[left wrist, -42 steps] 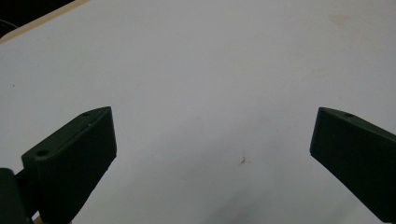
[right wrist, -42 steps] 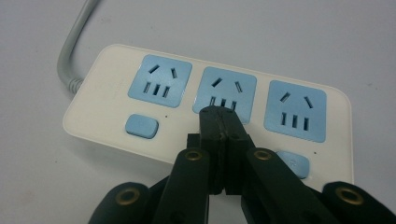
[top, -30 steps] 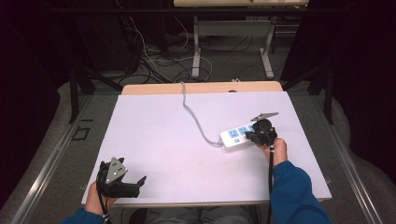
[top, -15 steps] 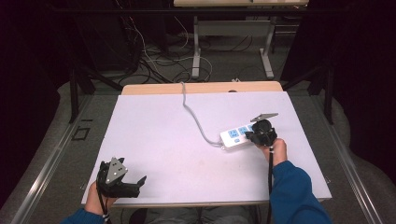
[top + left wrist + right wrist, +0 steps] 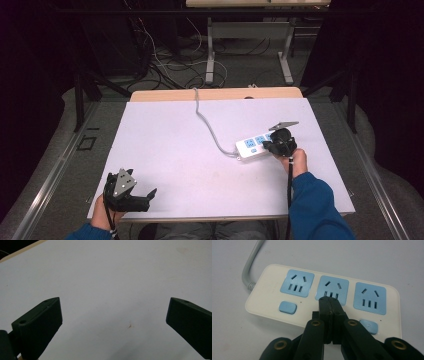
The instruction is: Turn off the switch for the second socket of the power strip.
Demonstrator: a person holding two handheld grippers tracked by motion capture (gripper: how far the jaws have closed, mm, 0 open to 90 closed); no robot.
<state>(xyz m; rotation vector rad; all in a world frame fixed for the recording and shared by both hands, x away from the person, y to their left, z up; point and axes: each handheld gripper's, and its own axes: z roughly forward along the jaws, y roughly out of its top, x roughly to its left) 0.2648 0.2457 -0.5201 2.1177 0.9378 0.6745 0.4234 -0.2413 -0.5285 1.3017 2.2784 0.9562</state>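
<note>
The table [image 5: 170,150] has a matt, smooth white top with a wooden-looking far edge. The power strip [image 5: 322,297] is smooth, faintly glossy cream plastic with pale blue socket faces. The right hand-held gripper [image 5: 329,306] shows matt black plastic and brass-coloured rivets.

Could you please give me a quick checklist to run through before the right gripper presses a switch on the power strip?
1. Right gripper shut, jaws together for pressing: ok.
2. Tip over the middle switch: cannot tell; the jaws hide that spot.
3. Power strip flat on the table: ok.
4. Sockets free of plugs: ok.
5. Left gripper open and well away from the strip: ok.
6. Grey cord clear of both grippers: ok.
</note>
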